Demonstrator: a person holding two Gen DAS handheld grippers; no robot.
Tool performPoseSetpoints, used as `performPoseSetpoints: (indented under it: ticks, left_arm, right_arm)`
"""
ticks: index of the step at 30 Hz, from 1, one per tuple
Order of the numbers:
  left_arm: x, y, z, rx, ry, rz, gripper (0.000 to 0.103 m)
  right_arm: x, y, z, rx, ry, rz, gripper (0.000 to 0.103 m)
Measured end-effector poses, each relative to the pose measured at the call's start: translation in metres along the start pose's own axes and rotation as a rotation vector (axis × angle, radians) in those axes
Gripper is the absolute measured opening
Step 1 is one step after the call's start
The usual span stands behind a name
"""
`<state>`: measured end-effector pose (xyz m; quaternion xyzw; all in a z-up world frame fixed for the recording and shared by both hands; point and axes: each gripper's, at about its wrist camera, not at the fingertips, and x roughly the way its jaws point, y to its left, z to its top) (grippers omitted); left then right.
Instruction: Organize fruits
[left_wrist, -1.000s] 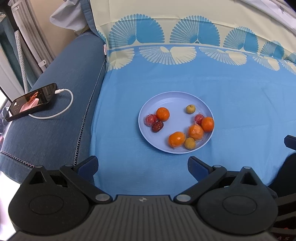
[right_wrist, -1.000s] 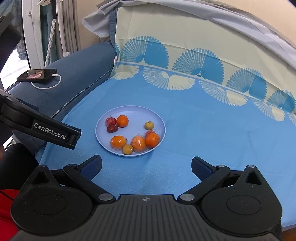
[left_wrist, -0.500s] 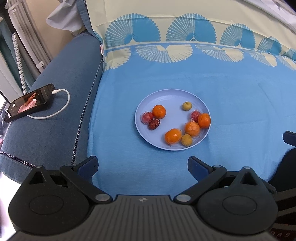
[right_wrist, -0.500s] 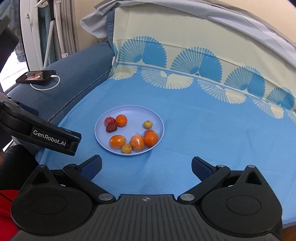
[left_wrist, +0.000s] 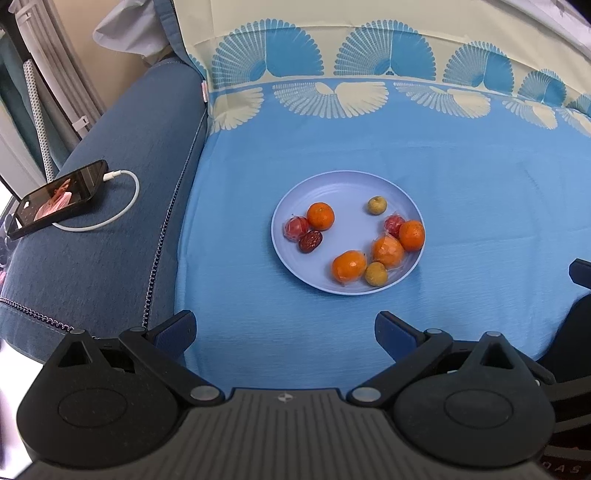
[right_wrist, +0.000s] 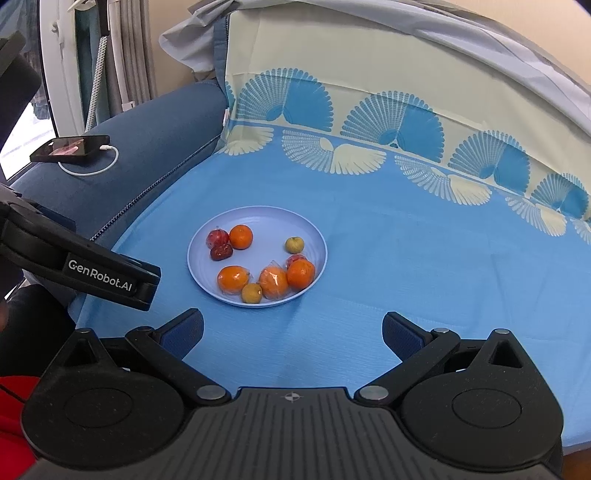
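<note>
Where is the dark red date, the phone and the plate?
dark red date (left_wrist: 310, 241), left wrist view, middle of its wrinkled skin.
phone (left_wrist: 55, 199), left wrist view, middle of its lit screen.
plate (right_wrist: 258, 218), right wrist view, bare far rim.

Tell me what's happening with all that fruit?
A person holds two grippers over a bed, getting ready to sort fruit. The left gripper and right gripper are both open and empty. Nothing is picked up yet. The oranges, red fruits and small yellow ones all sit on the blue plate.
</note>
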<state>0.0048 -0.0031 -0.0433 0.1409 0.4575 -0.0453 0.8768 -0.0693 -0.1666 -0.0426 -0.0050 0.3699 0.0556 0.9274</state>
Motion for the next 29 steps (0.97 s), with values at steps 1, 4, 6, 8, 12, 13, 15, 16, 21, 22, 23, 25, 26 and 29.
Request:
performPoseSetpoints:
  ticks: [1, 4, 6, 8, 12, 13, 15, 16, 21, 22, 23, 25, 26, 29]
  left_arm:
    - [0.0, 0.0, 0.001, -0.002, 0.0, -0.001, 0.103]
    - [0.0, 0.0, 0.001, 0.001, -0.002, 0.001, 0.103]
    - [0.001, -0.002, 0.001, 0.01, -0.003, -0.003, 0.103]
    - [0.003, -0.003, 0.0, 0.011, 0.003, -0.013, 0.103]
    - [0.008, -0.004, 0.003, 0.026, 0.022, -0.021, 0.103]
    - [0.008, -0.005, 0.004, 0.033, 0.022, -0.016, 0.103]
    - [0.008, -0.004, 0.006, 0.039, 0.013, -0.009, 0.103]
    - [0.007, -0.003, 0.006, 0.033, 0.007, -0.007, 0.103]
    - [0.006, -0.001, 0.012, 0.025, -0.001, -0.014, 0.103]
    - [0.006, -0.002, 0.013, 0.033, -0.004, -0.008, 0.103]
    - [0.007, -0.003, 0.014, 0.04, -0.007, -0.002, 0.103]
    - [0.007, -0.003, 0.014, 0.04, -0.014, 0.02, 0.103]
    - [0.007, -0.003, 0.013, 0.035, -0.017, 0.027, 0.103]
    - [0.007, 0.001, 0.013, 0.015, -0.014, 0.038, 0.103]
  right_arm:
    - [0.0, 0.0, 0.0, -0.002, 0.0, 0.0, 0.102]
    - [0.001, 0.001, 0.001, -0.004, -0.001, -0.001, 0.102]
    - [0.002, 0.001, 0.0, 0.001, 0.002, 0.001, 0.102]
    - [0.006, 0.001, 0.0, 0.004, 0.017, -0.002, 0.102]
    - [0.013, 0.0, 0.004, -0.005, 0.031, -0.007, 0.102]
    - [0.014, 0.0, 0.005, -0.004, 0.028, -0.012, 0.102]
    - [0.015, -0.002, 0.007, 0.002, 0.025, -0.014, 0.102]
    - [0.015, -0.002, 0.007, 0.002, 0.028, -0.014, 0.102]
    - [0.017, -0.001, 0.011, -0.007, 0.022, -0.027, 0.102]
    - [0.018, -0.002, 0.011, 0.001, 0.024, -0.025, 0.102]
    - [0.018, -0.002, 0.011, 0.006, 0.027, -0.023, 0.102]
    - [0.019, -0.002, 0.01, 0.005, 0.032, -0.016, 0.102]
    - [0.019, -0.001, 0.01, -0.002, 0.033, -0.011, 0.102]
    - [0.019, 0.0, 0.009, -0.01, 0.03, -0.001, 0.102]
